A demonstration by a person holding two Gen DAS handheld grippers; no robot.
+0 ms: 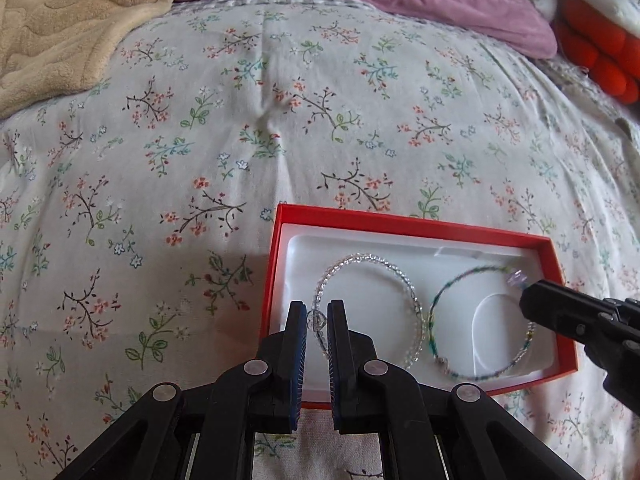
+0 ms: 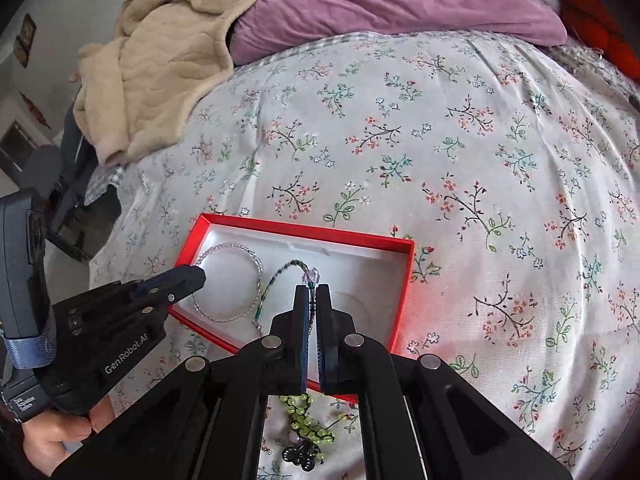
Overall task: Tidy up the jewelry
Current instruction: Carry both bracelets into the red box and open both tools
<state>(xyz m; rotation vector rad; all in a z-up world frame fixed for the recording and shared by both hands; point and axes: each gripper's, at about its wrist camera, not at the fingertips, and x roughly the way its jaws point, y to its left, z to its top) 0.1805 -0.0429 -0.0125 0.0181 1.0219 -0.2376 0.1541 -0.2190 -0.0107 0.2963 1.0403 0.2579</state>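
Observation:
A red box [image 1: 412,225] with a white tray insert lies on the flowered bedspread. In it lie a clear beaded bracelet [image 1: 404,280] on the left and a green-blue beaded bracelet [image 1: 434,304] on the right. My left gripper [image 1: 317,308] is narrowly open around the clear bracelet's heart charm [image 1: 317,321]. My right gripper [image 2: 313,292] is shut on the green-blue bracelet [image 2: 276,274], near its lilac bead [image 2: 311,276], lifting that side. The box also shows in the right wrist view [image 2: 304,230], with the clear bracelet [image 2: 240,249] at its left.
A yellow-green beaded piece with a dark charm [image 2: 306,432] lies on the bedspread in front of the box. A beige blanket [image 2: 160,64] and purple pillow [image 2: 392,0] lie at the far end. Red cushions [image 1: 608,60] sit far right.

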